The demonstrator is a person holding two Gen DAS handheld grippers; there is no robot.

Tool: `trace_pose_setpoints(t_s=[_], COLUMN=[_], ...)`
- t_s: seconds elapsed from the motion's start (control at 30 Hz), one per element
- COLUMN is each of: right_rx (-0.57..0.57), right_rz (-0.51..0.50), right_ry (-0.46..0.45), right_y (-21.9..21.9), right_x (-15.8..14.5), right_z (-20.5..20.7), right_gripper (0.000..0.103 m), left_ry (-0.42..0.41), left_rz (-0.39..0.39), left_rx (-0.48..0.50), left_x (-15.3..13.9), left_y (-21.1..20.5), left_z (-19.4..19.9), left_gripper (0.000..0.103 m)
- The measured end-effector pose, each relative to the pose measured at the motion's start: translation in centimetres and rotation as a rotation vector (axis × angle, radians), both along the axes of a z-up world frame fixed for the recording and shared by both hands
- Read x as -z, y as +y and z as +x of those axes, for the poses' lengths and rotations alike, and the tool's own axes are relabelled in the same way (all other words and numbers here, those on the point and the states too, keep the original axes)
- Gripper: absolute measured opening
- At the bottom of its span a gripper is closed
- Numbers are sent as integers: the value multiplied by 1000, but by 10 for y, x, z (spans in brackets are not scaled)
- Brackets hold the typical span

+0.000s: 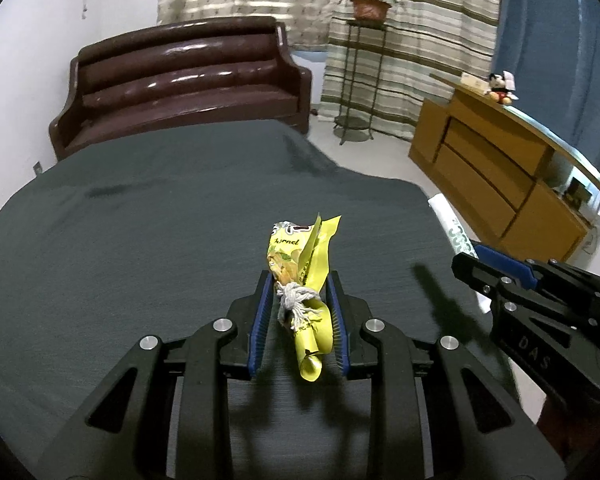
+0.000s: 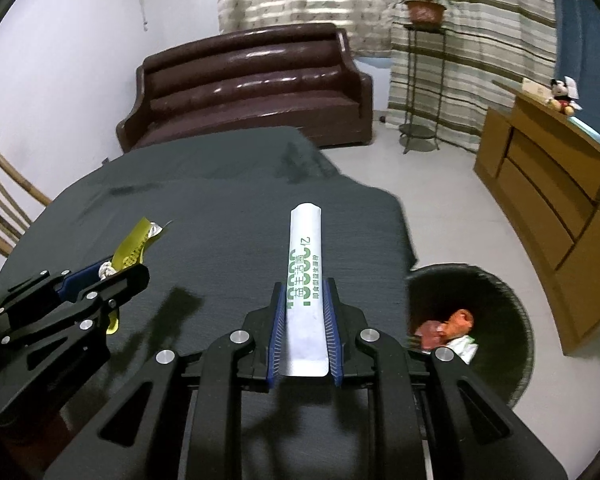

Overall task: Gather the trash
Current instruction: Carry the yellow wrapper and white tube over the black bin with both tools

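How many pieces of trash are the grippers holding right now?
2: a yellow snack wrapper in the left gripper, and a white sachet in the right gripper.

Two tongs: the left tongs (image 1: 298,292) and the right tongs (image 2: 305,300). One yellow snack wrapper (image 1: 300,256), tied with one bit of white string (image 1: 296,300). One white sachet (image 2: 305,276) with green print. One dark round bin (image 2: 496,292) holding some scraps, too jumbled to count. One dark-covered surface (image 1: 140,220). One brown sofa (image 1: 188,80), one potted plant (image 1: 370,0) on one wire stand (image 1: 356,80), one wooden cabinet (image 1: 500,184), one plush toy (image 1: 500,88).

Bin's (image 2: 512,320) near rim behind fingers (image 2: 334,320)
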State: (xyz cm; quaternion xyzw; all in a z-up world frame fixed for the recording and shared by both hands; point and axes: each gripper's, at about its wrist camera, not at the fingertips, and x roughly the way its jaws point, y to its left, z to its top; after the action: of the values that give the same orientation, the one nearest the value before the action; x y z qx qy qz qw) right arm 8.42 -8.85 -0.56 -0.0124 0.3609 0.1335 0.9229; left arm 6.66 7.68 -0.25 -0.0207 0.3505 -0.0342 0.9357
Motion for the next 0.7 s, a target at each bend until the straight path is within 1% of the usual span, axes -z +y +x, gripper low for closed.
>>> trace_pose_setpoints(t_s=[0.27, 0.47, 0.7], right_rx=[105, 199, 268], right_rz=[-12, -15, -10], right_ry=[-39, -43, -43], right_y=[-53, -93, -121], right_x=[-7, -5, -2], right_z=[-5, -2, 3], right_gripper=[20, 20, 20], left_ry=[-21, -19, -28], left_rz=[7, 4, 11], left_rx=[84, 157, 204], left_x=[-4, -1, 6], left_y=[-49, -88, -125], left_z=[4, 13, 26], left_gripper=[26, 26, 26])
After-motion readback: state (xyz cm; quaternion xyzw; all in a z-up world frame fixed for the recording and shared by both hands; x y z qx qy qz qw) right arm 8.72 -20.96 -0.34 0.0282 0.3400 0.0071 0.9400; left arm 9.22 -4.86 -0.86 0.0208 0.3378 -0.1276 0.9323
